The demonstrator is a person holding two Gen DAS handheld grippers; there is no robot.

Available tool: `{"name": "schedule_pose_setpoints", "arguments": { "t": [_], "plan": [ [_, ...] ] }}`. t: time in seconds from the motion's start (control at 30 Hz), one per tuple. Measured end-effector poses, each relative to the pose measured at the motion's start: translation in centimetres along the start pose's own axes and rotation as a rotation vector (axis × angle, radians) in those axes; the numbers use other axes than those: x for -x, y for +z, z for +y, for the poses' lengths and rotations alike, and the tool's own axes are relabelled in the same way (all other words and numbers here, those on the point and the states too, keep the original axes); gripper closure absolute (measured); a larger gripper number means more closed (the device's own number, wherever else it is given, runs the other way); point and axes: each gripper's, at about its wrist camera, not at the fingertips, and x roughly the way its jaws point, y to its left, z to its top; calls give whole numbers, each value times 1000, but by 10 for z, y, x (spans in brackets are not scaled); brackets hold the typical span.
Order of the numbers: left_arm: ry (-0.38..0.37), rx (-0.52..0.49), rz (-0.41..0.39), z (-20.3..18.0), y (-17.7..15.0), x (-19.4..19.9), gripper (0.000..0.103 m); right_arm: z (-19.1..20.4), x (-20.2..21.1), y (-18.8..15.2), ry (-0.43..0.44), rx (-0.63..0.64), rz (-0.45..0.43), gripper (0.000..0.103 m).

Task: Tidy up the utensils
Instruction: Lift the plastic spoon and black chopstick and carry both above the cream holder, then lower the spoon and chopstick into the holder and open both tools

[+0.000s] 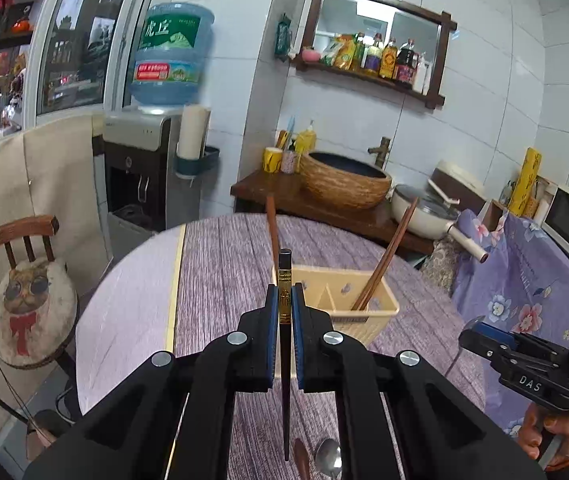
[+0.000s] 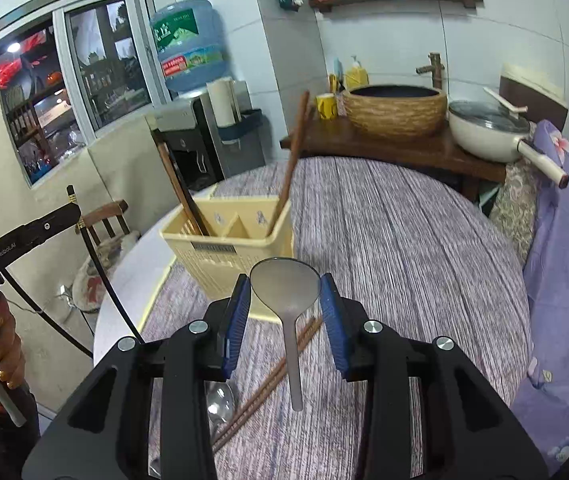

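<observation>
**Now both grippers loaded, caddy ahead**

Left gripper is clamped tight on a dark chopstick, upright, just short of the caddy. Right gripper is part-open around a spoon, its bowl pinched between the pads, handle hanging, near the caddy's front wall. Risk: that rounded bowl could slip out; the long chopstick could catch the caddy's rim or the brown chopsticks inside it.

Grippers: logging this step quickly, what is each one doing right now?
Left gripper: shut on a dark chopstick.
Right gripper: shut on the bowl of a grey spoon.
</observation>
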Motion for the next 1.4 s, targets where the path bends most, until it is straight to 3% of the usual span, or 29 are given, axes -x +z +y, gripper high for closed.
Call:
{"name": "schedule_pose_setpoints", "arguments": {
  "t": [0.17,0.33,0.47,0.7,0.93,1.07,1.23,1.4],
  "plan": [
    [-16,3,-93,-10,47,17,95,17,21,48,35,-7,-128,66],
    [-2,48,-179,-16,90,17,95,36,27,94,18,-1,-252,66],
    [12,74,-212,-19,103,-1,95,44,10,113,4,0,-278,66],
    [54,85,-225,-20,78,-39,95,47,-49,99,-38,9,-229,66],
    [80,51,-245,-20,64,-50,95,41,-81,74,-53,8,-171,66],
    [48,84,-237,-17,75,-45,95,37,-87,66,-51,-3,-154,66],
    [61,51,-349,-25,97,-17,95,35,-81,69,-42,-9,-174,66],
    [79,48,-346,-27,91,-30,95,38,-83,67,-43,-2,-168,66]
  ]
}}
